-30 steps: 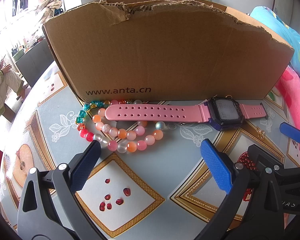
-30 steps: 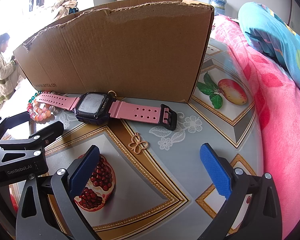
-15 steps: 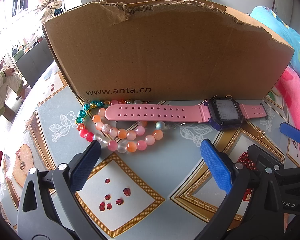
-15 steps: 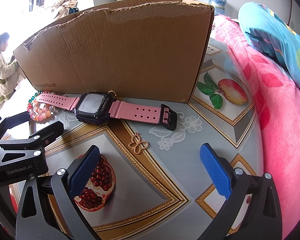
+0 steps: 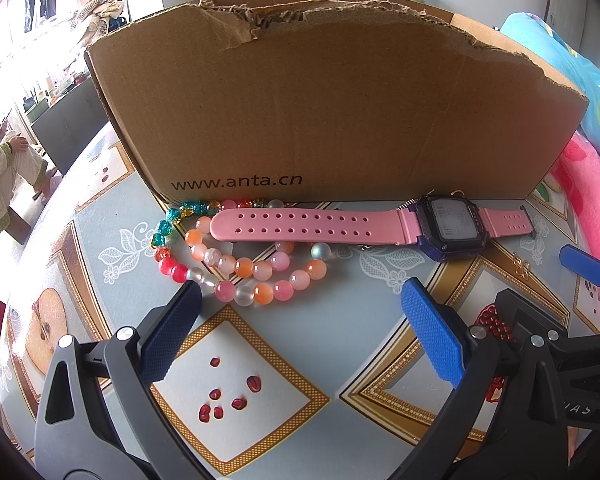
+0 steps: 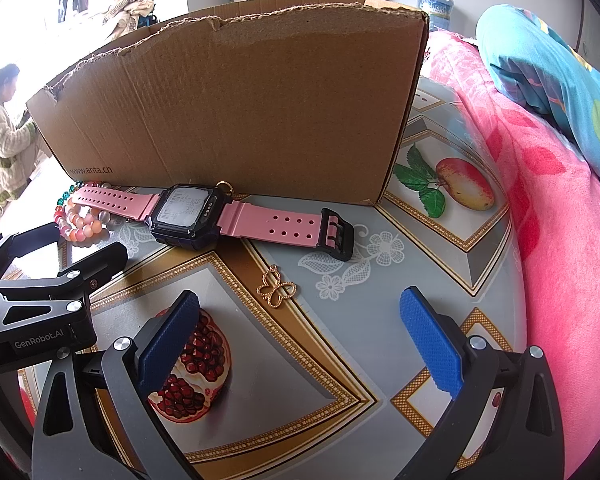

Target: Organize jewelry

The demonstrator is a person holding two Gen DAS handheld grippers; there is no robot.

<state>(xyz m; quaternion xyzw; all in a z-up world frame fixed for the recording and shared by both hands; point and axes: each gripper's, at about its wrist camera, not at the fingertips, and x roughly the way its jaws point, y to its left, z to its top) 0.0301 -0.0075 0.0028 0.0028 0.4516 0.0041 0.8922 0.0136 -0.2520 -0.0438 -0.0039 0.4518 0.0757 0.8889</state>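
L gripper & R gripper: both wide open, empty, above table. Watch on beads, by box; charm between R pads.

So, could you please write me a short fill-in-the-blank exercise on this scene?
1. The watch has a ____ strap.
2. The gold charm is shaped like a ____.
3. The watch strap lies across the bead ____.
4. Both the left gripper and right gripper are ____.

Missing words: pink; butterfly; bracelets; open
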